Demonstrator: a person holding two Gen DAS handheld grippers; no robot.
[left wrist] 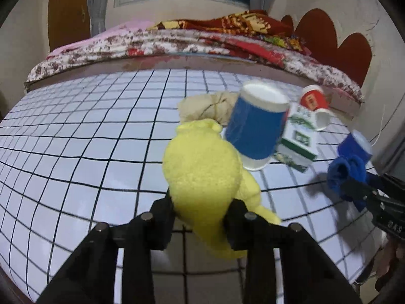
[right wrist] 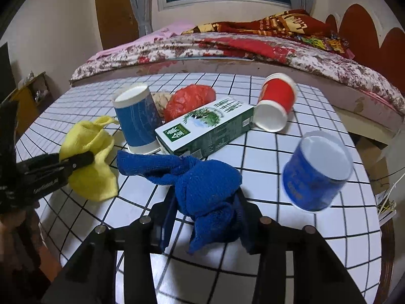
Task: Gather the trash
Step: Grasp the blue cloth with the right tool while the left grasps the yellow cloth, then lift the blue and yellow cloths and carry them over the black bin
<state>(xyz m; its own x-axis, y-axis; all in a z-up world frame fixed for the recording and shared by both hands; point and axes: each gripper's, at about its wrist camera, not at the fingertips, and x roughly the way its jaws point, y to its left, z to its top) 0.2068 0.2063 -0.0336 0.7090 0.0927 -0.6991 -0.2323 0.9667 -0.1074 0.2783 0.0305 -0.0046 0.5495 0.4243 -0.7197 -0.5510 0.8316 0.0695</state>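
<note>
Left gripper clamped on yellow cloth, right gripper clamped on blue cloth, both over checked table; cups, green carton and red bag lie just beyond.

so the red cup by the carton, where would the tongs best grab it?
The red cup lies on its side, open mouth facing the camera, next to the green carton. Probably pinch the rim wall at the mouth, one finger inside, coming from the near side; the round body could roll away.
</note>
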